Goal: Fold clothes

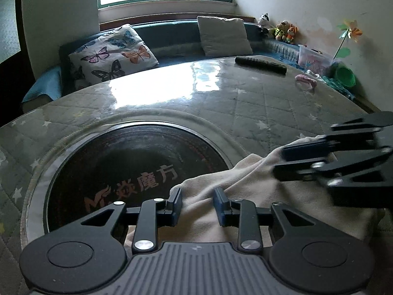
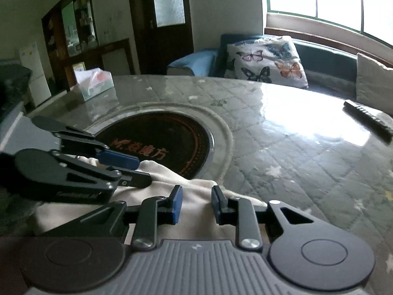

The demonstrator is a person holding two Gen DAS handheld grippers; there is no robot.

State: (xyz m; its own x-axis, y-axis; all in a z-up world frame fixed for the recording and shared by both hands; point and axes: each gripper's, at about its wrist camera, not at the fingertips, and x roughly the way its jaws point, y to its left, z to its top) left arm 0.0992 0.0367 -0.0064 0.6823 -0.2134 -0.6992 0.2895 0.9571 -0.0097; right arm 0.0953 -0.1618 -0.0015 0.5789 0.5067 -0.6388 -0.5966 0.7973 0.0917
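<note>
On a glass-topped table (image 1: 258,103) covered with a quilted, star-printed cloth, a cream-coloured garment (image 1: 245,184) lies bunched at the near edge, partly over the rim of a dark round plate (image 1: 137,152) set into the table's middle. The left gripper (image 1: 197,205) has its blue-padded jaws partly apart with a raised ridge of the cream fabric running between them; the pads seem to press the fold, though the contact itself is hard to make out. The right gripper (image 2: 196,205) is likewise partly apart, with a ridge of the same garment between its pads, apparently pinched. Each gripper appears in the other's view, blurred, fingers resting on the cloth. The garment's near part is hidden under both tools, so its shape and kind cannot be told. A dark remote control (image 1: 260,64) lies at the far side, near a small pink item (image 1: 305,81) too small to identify. A tissue pack (image 2: 94,82) sits at the far left corner.
</note>
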